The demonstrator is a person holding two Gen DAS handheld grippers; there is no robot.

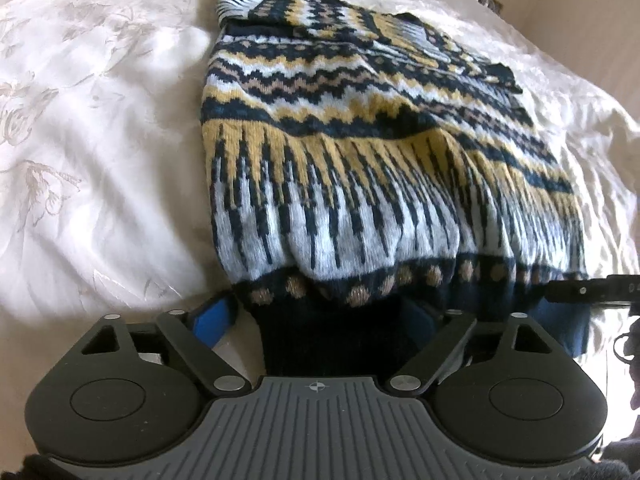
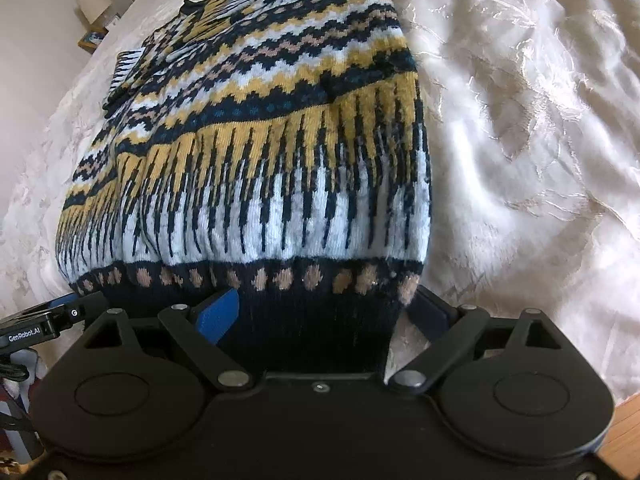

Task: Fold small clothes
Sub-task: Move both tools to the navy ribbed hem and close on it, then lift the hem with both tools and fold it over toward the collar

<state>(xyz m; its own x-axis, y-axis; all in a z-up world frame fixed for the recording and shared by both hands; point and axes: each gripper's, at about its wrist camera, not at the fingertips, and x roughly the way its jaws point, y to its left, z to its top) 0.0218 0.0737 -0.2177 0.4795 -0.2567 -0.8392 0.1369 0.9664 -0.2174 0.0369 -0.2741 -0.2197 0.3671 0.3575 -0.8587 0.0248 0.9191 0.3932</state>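
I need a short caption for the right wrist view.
Right gripper open astride the dark hem of a patterned sweater on a white bedspread.

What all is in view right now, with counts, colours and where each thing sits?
knitted sweater: one, navy, mustard and white patterned, flat on the bed, dark hem nearest both grippers.
bedspread: one, cream with floral sheen, under the sweater.
lamp: one, pale shade, beside the bed's far end.
left gripper: one, black with blue pads, jaws open astride the hem.
right gripper: one, black with blue pads, jaws open astride the hem.
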